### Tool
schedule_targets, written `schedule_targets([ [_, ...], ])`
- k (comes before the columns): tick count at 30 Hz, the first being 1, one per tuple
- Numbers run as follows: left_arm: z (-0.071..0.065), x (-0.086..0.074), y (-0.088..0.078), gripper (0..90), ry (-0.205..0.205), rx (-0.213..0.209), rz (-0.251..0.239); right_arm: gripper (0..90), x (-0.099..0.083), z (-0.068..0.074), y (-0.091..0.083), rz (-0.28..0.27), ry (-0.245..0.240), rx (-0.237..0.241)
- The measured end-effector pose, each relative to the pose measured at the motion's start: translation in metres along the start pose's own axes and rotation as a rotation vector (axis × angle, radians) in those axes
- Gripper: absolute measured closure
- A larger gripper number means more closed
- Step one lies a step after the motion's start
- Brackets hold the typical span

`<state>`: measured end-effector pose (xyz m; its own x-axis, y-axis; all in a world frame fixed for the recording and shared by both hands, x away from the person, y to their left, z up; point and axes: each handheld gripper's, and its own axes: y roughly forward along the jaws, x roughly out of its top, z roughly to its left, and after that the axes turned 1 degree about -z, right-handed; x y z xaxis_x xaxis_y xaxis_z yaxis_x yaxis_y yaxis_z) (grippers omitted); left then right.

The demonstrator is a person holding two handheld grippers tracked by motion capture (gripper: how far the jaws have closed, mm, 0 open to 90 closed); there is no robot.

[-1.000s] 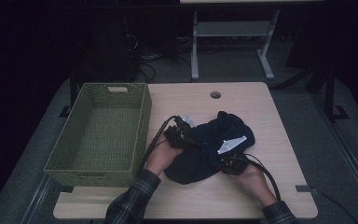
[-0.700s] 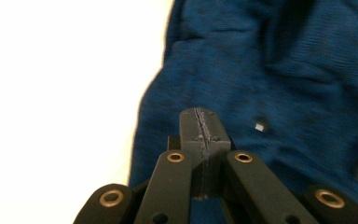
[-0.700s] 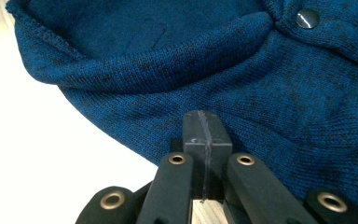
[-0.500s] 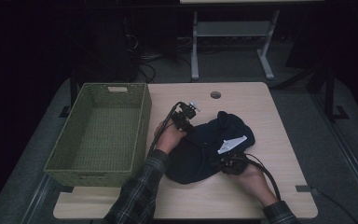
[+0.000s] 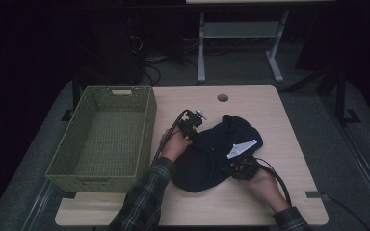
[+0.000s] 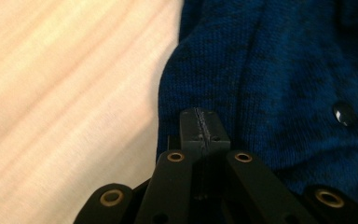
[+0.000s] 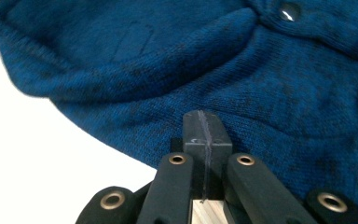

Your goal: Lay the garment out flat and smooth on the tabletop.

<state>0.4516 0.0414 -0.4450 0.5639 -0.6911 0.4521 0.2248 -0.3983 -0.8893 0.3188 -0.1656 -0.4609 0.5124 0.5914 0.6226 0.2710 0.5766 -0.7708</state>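
Sweater (image 5: 212, 154), dark blue knit, lies bunched mid-counter (image 5: 289, 120), just right of green basket (image 5: 101, 139). Left tongs (image 6: 200, 123) clenched w/ pads together at sweater's left edge; right tongs (image 7: 206, 128) clenched too, over its near-right hem. Nothing gripped.

No lettering, label or number can be read anywhere — not on the blue knit garment (image 5: 212, 151).
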Motion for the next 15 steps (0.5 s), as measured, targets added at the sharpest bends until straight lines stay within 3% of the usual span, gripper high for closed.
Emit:
schedule_targets([
  [3,-0.004,-0.008,-0.003,90.0,-0.016,-0.019,-0.017,90.0,-0.003,-0.004,-0.004,0.006,0.006,-0.013],
  [9,-0.015,-0.028,-0.011,90.0,-0.011,-0.04,-0.037,90.0,-0.009,-0.009,-0.012,0.021,0.019,-0.05],
  [15,-0.034,-0.048,-0.019,90.0,0.022,-0.069,-0.036,90.0,-0.015,-0.013,-0.018,0.02,0.024,-0.085],
])
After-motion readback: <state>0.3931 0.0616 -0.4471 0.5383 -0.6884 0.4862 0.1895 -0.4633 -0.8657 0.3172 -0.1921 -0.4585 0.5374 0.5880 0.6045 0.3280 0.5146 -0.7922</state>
